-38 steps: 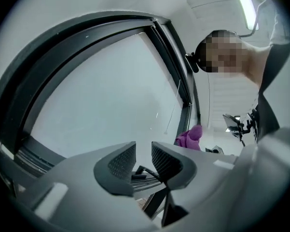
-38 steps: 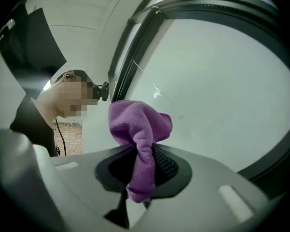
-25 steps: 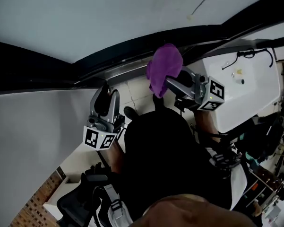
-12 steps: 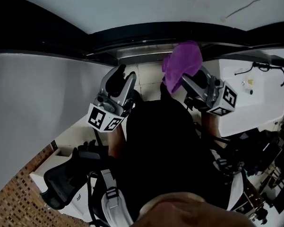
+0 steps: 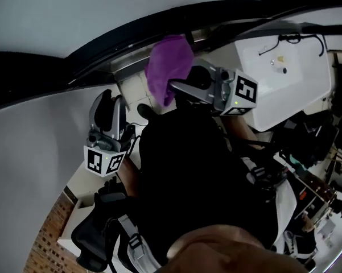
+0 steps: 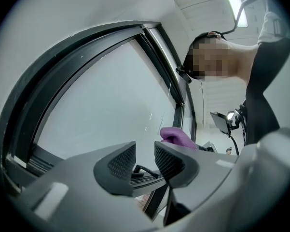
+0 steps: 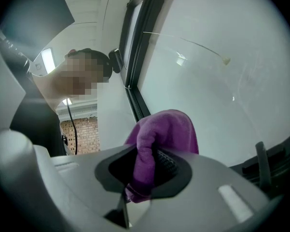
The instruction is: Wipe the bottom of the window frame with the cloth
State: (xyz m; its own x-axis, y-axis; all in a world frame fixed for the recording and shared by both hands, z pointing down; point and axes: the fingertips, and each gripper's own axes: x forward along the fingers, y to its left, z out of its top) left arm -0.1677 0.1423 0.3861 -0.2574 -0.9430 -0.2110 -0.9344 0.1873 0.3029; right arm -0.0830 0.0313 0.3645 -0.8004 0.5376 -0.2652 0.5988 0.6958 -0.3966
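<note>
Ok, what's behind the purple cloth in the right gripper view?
The window pane and the dark frame upright, which runs down behind the cloth. The cloth hides where that upright ends.

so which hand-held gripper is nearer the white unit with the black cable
Right. The right hand-held gripper, holding the purple cloth, sits just beside the white unit; the left hand-held gripper is far to its left.

A white tabletop (image 5: pixel 290 95) carries a thin black cable (image 5: pixel 289 38) looped along its far edge and two small bits (image 5: pixel 284 70), too small to name, just nearer in, while pale floor tiles (image 5: pixel 131 87) meet the window frame (image 5: pixel 102 53).
</note>
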